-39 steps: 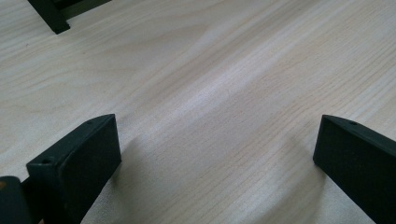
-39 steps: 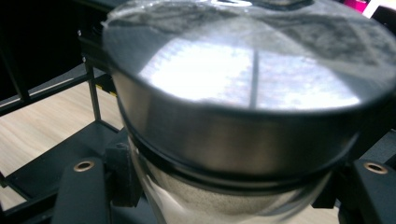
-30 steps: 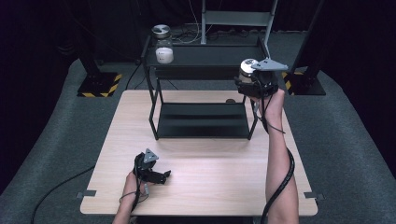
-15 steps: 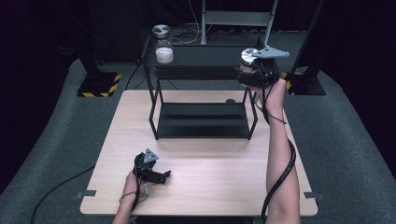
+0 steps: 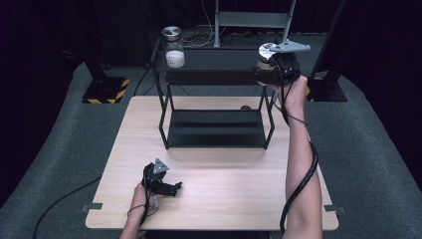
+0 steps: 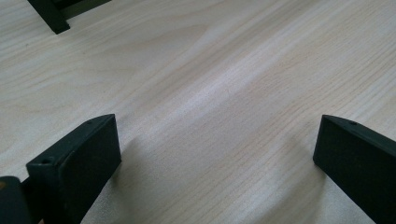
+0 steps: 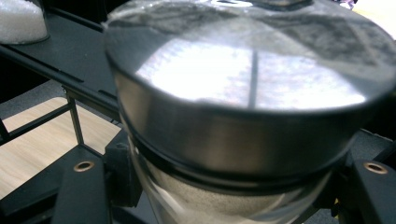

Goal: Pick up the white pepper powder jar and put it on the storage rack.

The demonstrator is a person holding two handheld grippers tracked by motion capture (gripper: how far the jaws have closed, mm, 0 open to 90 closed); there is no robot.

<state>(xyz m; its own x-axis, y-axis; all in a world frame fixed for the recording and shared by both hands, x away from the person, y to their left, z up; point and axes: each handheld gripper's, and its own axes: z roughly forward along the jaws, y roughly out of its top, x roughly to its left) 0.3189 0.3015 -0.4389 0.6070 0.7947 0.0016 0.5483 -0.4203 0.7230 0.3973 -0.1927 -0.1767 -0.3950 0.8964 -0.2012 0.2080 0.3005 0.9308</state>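
The wooden table [image 5: 219, 199] is big, flat and pale, with fine lines in its grain. On it stands a black metal rack [image 5: 216, 127] with thin legs, a low shelf and a top shelf. The right gripper [image 5: 268, 67] is up high at the right end of the top shelf. Its jaws squeeze a round glass jar [image 7: 233, 196] with a shiny metal lid [image 7: 243, 93]. The jar stands straight up, lid on top, with white grains inside. A second jar [image 5: 174, 51] sits at the left of the top shelf. The left gripper [image 5: 171, 188] rests low over the table, jaws wide apart and holding nothing.
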